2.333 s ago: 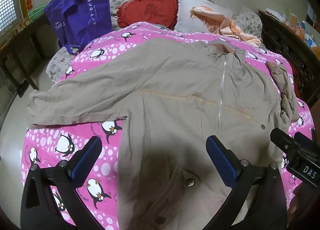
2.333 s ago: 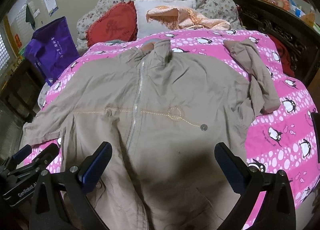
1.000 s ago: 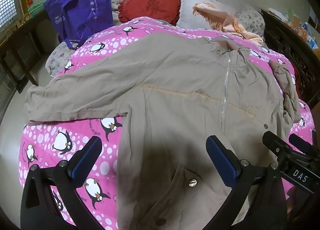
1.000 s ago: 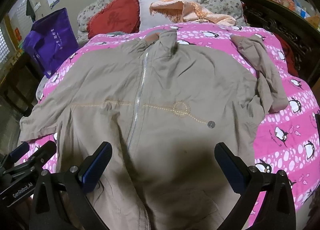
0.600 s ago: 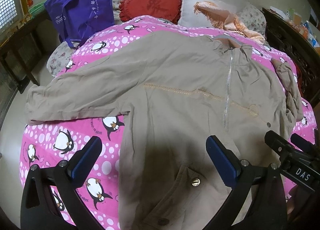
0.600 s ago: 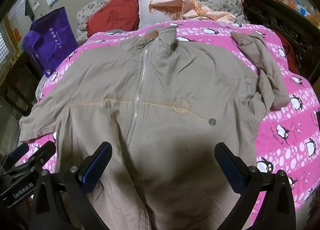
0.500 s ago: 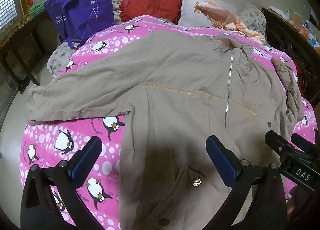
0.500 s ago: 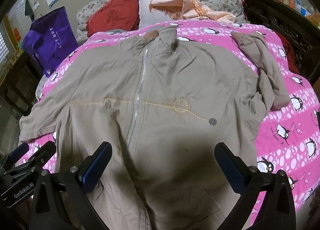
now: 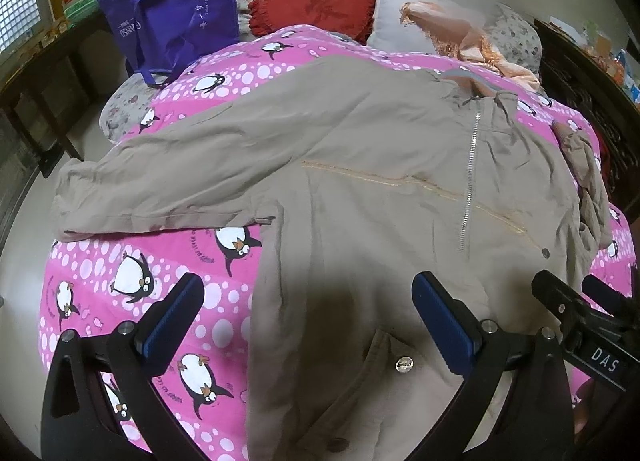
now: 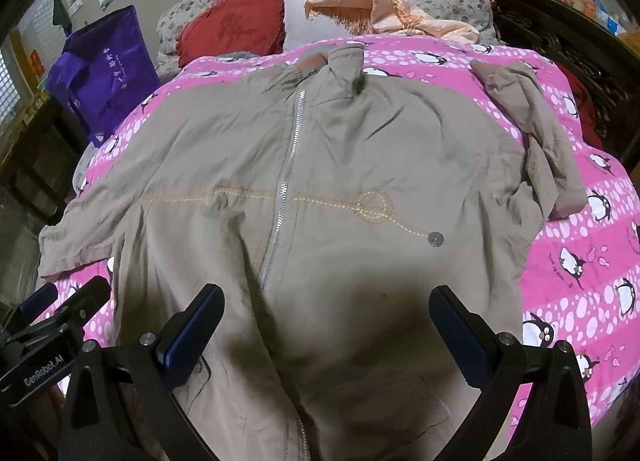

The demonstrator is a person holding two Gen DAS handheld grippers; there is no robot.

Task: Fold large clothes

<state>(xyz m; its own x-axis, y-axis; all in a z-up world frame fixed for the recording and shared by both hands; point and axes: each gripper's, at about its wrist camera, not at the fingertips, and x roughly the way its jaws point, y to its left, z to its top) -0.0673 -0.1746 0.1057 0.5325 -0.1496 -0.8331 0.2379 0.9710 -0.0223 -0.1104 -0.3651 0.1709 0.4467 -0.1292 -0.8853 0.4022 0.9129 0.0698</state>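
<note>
I see the beige zip-up jacket (image 10: 320,189) spread flat, front up, on the pink penguin bedspread (image 10: 580,261). My left tool (image 9: 304,313) and right tool (image 10: 326,321) both hover spread above its hem, gripping nothing.

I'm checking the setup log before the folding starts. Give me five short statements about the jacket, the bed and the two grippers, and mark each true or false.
1. The tan jacket lies front up with its zipper closed. True.
2. The right gripper is clamped on the jacket's hem. False: its jaws stand open, holding nothing.
3. One sleeve lies stretched out flat, the other sleeve is bunched. True.
4. The purple bag sits on top of the jacket. False: it stands apart, beside the bed's head.
5. The left gripper is open. True.
</note>
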